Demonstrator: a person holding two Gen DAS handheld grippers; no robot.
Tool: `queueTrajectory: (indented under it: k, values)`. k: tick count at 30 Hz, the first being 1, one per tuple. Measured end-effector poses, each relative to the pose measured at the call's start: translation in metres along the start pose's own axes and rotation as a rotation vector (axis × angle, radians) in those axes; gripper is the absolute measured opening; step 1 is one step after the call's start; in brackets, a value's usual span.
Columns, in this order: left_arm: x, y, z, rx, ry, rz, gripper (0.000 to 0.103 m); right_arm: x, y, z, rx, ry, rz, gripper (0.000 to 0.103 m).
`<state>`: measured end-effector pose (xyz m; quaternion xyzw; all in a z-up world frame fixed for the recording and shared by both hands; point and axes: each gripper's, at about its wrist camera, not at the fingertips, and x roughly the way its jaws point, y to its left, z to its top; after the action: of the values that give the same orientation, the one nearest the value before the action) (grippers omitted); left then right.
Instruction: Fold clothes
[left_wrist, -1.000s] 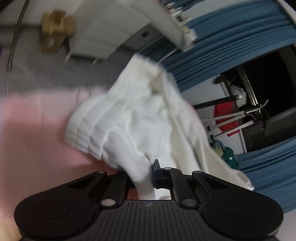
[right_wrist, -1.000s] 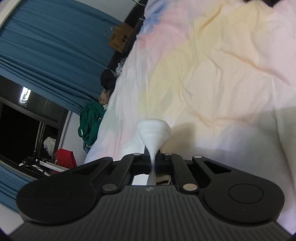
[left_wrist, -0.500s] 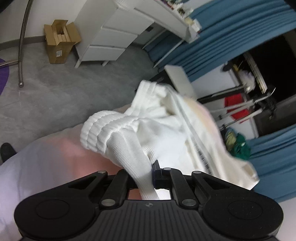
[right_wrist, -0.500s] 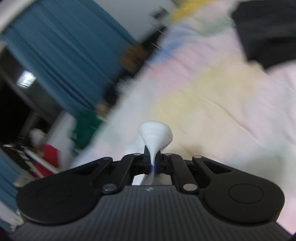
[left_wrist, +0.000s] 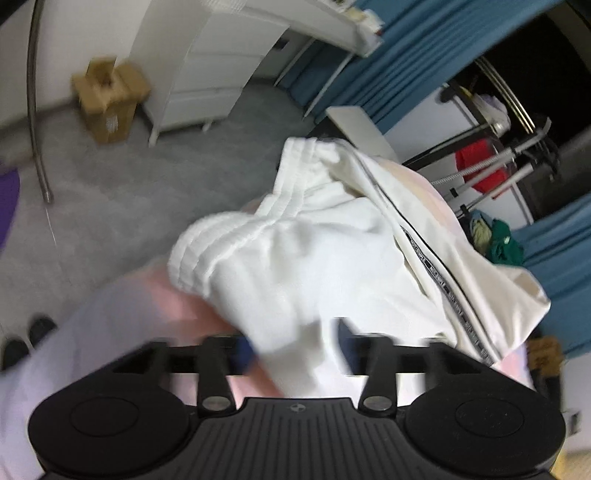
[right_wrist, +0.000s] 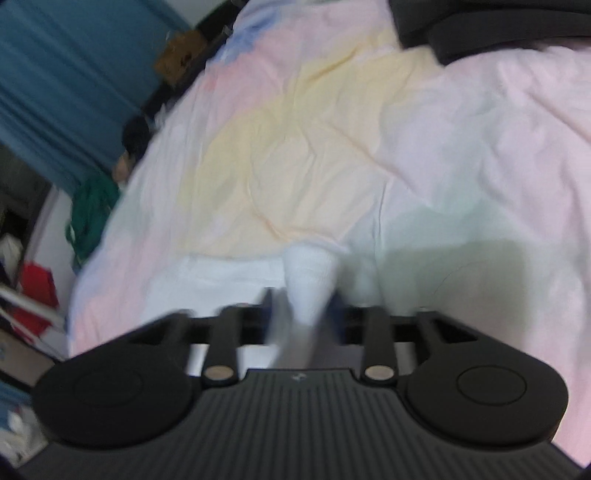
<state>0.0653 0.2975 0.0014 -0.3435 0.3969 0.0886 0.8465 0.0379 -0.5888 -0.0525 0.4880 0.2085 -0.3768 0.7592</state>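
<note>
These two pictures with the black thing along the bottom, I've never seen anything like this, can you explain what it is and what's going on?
The black shape is a handheld two-finger gripper; a person holds one in each hand, and a wide-angle camera on each looks out along its fingers. In the left camera's picture, the left gripper has its fingers spread, with a white garment bunched between them over a pastel bed sheet. In the right camera's picture, the right gripper, partly opened, has a cone of the same white cloth between its fingers above the bed. Both images are motion-blurred.
</note>
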Motion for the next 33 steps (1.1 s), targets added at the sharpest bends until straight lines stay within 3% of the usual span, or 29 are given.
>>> queueTrajectory:
  k: [3, 7, 13, 19, 25, 29, 33]
  values:
    - [-0.021, -0.022, -0.009, 0.138, -0.045, 0.042, 0.076, -0.023, 0.013, -0.003, -0.067, -0.061, 0.054, 0.069]
    - [-0.049, -0.059, -0.031, 0.313, -0.189, 0.062, 0.085, -0.055, 0.043, -0.018, -0.195, -0.096, 0.165, 0.069]
    - [-0.061, -0.131, -0.066, 0.453, -0.287, -0.009, 0.087, -0.093, 0.084, -0.062, -0.411, -0.057, 0.36, 0.07]
    - [-0.045, -0.214, -0.12, 0.573, -0.325, -0.103, 0.089, -0.119, 0.107, -0.105, -0.593, 0.0, 0.518, 0.07]
    - [-0.017, -0.272, -0.162, 0.676, -0.316, -0.194, 0.09, -0.14, 0.128, -0.145, -0.758, 0.057, 0.656, 0.07]
    - [0.024, -0.272, -0.188, 0.71, -0.349, -0.198, 0.094, -0.13, 0.134, -0.164, -0.798, 0.086, 0.664, 0.07]
    - [0.06, -0.257, -0.204, 0.692, -0.279, -0.153, 0.092, -0.116, 0.14, -0.183, -0.817, 0.126, 0.666, 0.069]
